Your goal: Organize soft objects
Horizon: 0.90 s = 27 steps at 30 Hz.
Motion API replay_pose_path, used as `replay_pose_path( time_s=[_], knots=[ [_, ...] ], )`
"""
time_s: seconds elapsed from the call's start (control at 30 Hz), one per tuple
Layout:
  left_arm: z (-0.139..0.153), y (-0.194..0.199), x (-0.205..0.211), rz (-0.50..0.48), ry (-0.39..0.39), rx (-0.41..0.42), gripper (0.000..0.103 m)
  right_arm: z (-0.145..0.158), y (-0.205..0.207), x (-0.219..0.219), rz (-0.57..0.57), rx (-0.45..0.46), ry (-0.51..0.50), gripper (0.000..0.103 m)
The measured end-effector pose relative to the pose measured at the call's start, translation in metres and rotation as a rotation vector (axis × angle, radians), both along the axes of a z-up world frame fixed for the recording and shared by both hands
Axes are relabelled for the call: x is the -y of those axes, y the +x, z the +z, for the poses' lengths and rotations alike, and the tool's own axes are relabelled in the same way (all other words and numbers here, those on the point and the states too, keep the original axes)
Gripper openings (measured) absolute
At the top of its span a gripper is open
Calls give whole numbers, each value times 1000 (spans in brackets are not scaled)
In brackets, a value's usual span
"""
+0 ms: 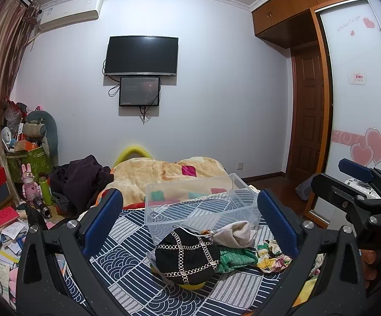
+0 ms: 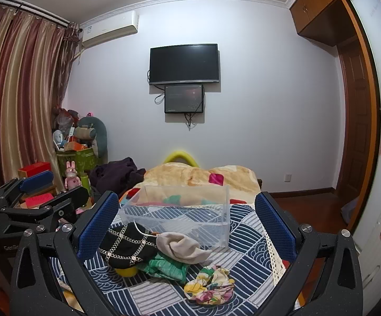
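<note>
Both claws hang above a bed covered with a navy and white patterned sheet (image 1: 127, 239), each spread wide with nothing between its blue pads. The left gripper (image 1: 190, 221) frames a small heap of soft things lying on the sheet just in front of a clear plastic box (image 1: 198, 205). The right gripper (image 2: 186, 226) looks at the same heap from a little further to the right, and it also shows at the right edge of the left wrist view, held apart from the left one. Nearest the left side of the heap is a black pouch (image 1: 187, 255) crossed with pale chain-like trim, sitting on top of something yellow that is mostly hidden, so I cannot say what it is. A beige cloth bag (image 2: 181, 246) leans against the pouch and lies close to the front wall of the box. Under and beside these lies a green knitted piece (image 2: 168, 266), and to its right a floral scrunchie (image 2: 210, 284) sits on its own on the sheet, near the green piece. The box stands upright and open, with only the sheet's pattern and the blanket visible through its walls. Behind it a tan blanket (image 1: 164, 173) is bunched at the far end of the bed, with dark clothes (image 1: 82, 179) piled to its left.
</note>
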State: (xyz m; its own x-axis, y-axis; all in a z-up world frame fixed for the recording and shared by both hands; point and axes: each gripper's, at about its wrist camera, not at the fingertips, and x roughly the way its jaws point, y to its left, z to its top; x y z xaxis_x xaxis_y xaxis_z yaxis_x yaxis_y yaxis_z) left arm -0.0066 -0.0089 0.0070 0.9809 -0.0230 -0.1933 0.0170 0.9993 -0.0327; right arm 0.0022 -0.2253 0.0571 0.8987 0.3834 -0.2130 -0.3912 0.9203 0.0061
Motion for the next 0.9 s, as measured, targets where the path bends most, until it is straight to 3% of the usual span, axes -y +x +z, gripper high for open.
replay_pose_path(
  time_s=[0.9],
  knots=[
    [0, -1, 2, 2, 3, 7, 103, 0, -3, -4, 8, 0, 3, 103]
  ],
)
